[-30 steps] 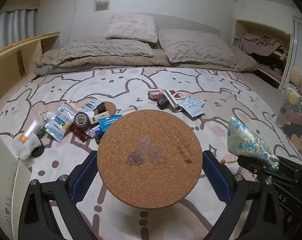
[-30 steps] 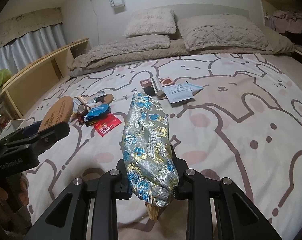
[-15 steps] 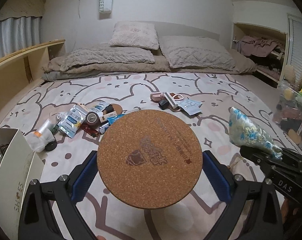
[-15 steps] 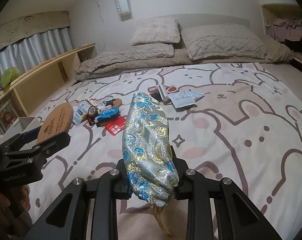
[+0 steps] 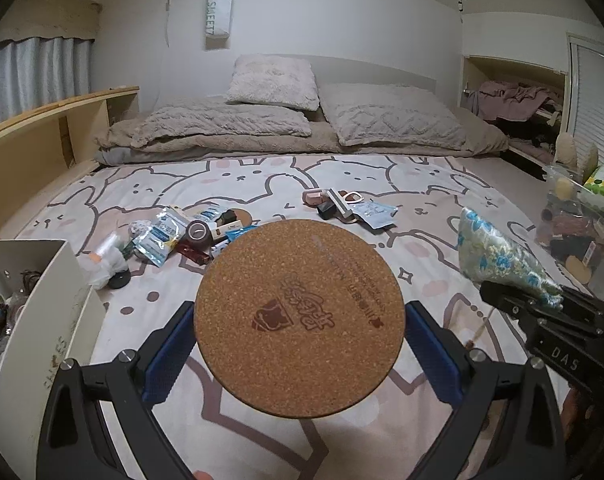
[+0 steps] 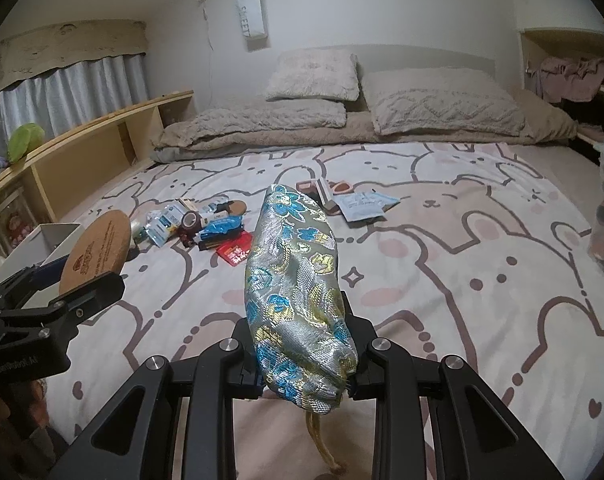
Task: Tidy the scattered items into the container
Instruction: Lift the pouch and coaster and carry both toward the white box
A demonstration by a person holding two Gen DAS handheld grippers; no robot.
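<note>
My left gripper (image 5: 300,344) is showing matte black angular arms, silver screw heads and blue pads (image 5: 169,354). My right gripper (image 6: 303,364) is wearing the same black frame with round silver screws, and small white lettering along its side.

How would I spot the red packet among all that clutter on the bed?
Start at the bed with its bunny-print cover and find the bigger pile of clutter toward the wooden shelf side. The red packet lies flat at that pile's near edge, just left of the floral pouch. It is the only bright red thing there, with white print on it.
</note>
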